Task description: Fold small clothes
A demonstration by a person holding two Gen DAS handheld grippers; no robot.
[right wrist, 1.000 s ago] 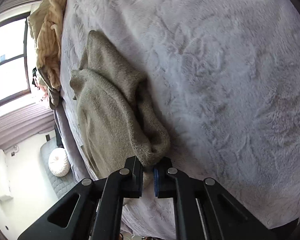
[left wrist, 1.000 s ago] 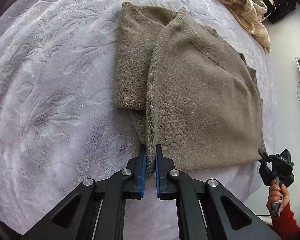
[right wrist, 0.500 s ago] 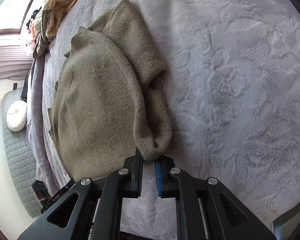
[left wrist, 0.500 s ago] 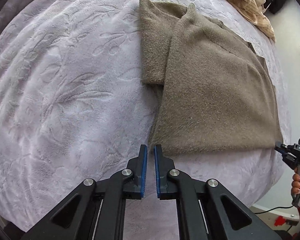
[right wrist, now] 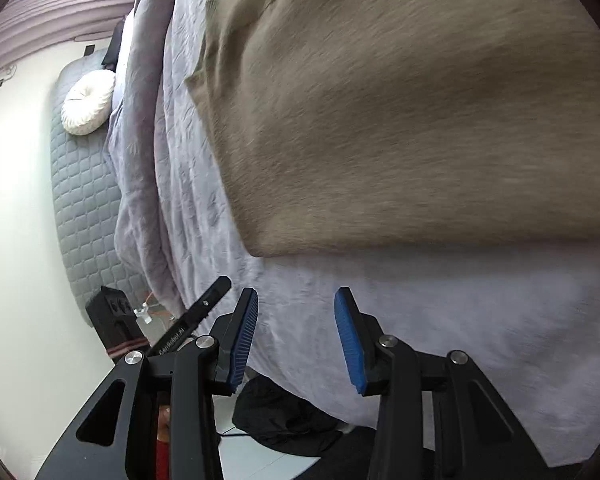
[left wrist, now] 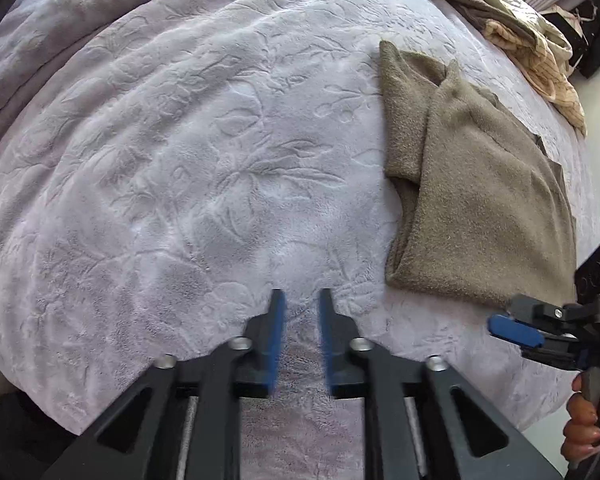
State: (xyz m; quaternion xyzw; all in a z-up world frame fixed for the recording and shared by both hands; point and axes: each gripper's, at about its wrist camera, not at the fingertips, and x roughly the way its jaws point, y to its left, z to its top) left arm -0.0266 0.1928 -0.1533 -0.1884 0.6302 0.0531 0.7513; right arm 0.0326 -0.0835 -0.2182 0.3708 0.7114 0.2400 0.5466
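1. A brown knitted sweater (left wrist: 484,200) is seen lying folded on the bed (left wrist: 180,184), flat on a pale lilac plush blanket with an embossed leaf pattern. One sleeve is laid along its left edge in the left wrist view.
2. The left tongs (left wrist: 302,300) are held over bare blanket, just beside the sweater's near corner and apart from it. Their jaws are opening; nothing is held between the blue pads.
3. The right tongs (right wrist: 296,300) are recorded over the blanket near the bed's edge, just short of the sweater's hem (right wrist: 420,120). Their jaws are opening as well, and only blanket is seen between the pads. This view is blurred by motion.
4. In the left wrist view the right tongs (left wrist: 516,330) are seen at the right margin, gripped by a hand (left wrist: 584,428) at the handle.
5. Writing: white lettering is visible on a black bar (right wrist: 192,320) beside the right tongs; it appears to read "GenRobot.AI", though it is small and cannot be read with certainty.
6. Cream striped bedding (left wrist: 540,52) is noted bunched at the far corner of the bed. A round white cushion (right wrist: 88,102) is seen on a grey quilted surface beyond the bed.
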